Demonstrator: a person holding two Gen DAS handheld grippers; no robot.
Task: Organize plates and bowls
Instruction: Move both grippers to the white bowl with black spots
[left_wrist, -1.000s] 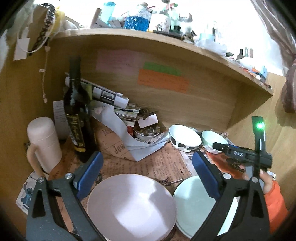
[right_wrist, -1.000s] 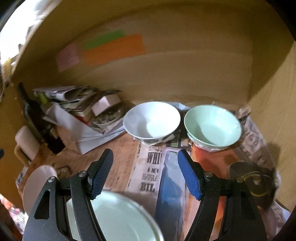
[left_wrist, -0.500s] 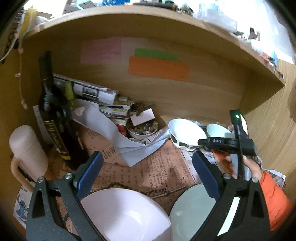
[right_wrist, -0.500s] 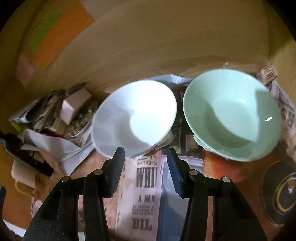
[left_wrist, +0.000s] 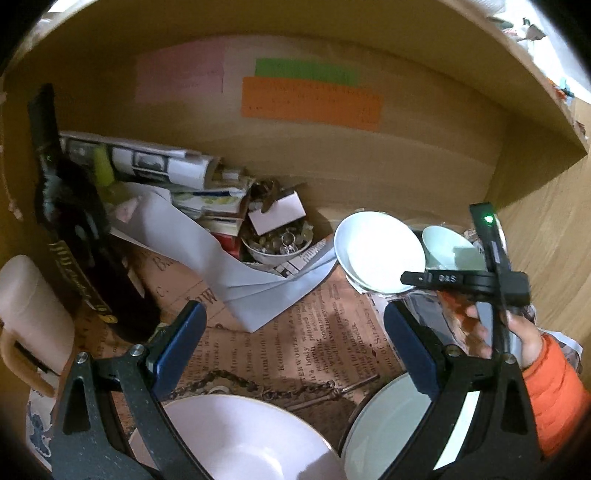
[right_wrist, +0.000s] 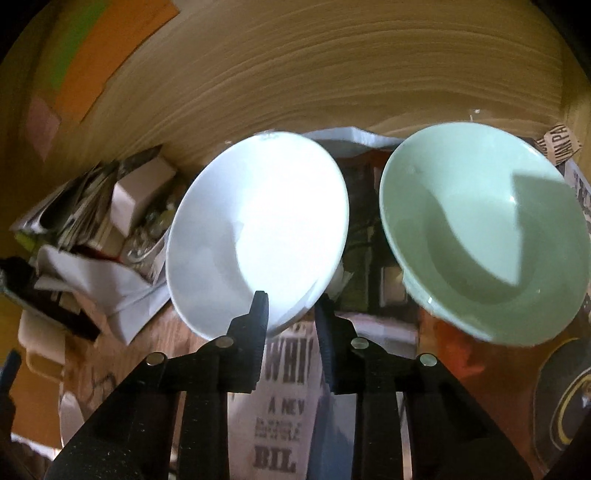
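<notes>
Right gripper (right_wrist: 290, 308) is straddling the near rim of the white bowl (right_wrist: 258, 229), jaws narrowed but contact unclear (glazed ceramic, judged stiff, slippery, breakable); the green bowl (right_wrist: 480, 236) is sitting just beside it. Left gripper (left_wrist: 291, 350) is hanging wide open.

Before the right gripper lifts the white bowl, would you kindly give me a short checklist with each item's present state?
1. Right gripper fingers straddle the white bowl near rim: ok.
2. Fingers firmly clamped on the rim: cannot tell.
3. White bowl apart from the green bowl: ok, a gap shows.
4. Left gripper open and holding nothing: ok.
5. Pink bowl and pale plate away from the white bowl: ok.
6. White bowl sits level: not ok, tilted.
</notes>
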